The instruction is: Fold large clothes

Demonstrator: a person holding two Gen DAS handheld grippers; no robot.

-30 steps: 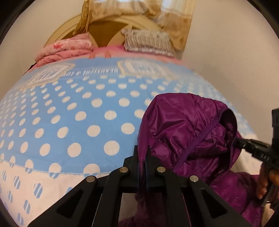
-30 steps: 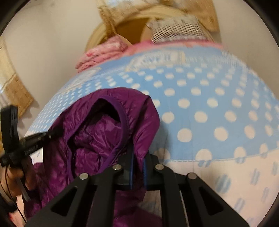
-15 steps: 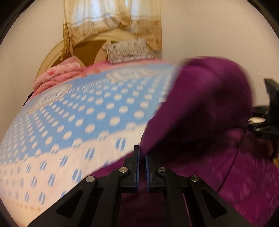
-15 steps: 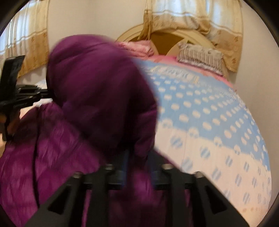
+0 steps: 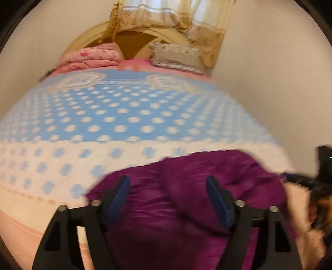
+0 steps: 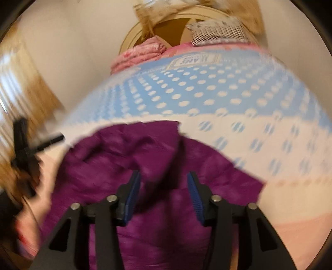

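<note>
A purple padded jacket [image 5: 186, 197] lies bunched on the near end of the bed, seen in both wrist views [image 6: 128, 157]. My left gripper [image 5: 168, 187] hovers over it, jaws opening wide, and the blue pads press on nothing. My right gripper [image 6: 164, 182] is also over the jacket [image 6: 128, 157] with its jaws opening; a fold of fabric rises between the pads but is not pinched. Each gripper shows at the edge of the other's view: the right one [image 5: 307, 182] at the left view's right edge, the left one [image 6: 31, 145] at the right view's left edge. Both views are motion-blurred.
The bed carries a blue spread with white dots [image 5: 128, 108] and a pale border. Folded pink bedding [image 5: 91, 58] and a grey striped pillow [image 5: 176, 56] sit at the headboard [image 5: 134, 39]. Curtains [image 5: 172, 14] hang behind. A person's hand [image 5: 311, 238] holds the right gripper.
Both grippers let go of the jacket's hood and their jaws spread apart. The hood, lifted and swung over earlier, now lies down on the jacket near the bed's front edge.
</note>
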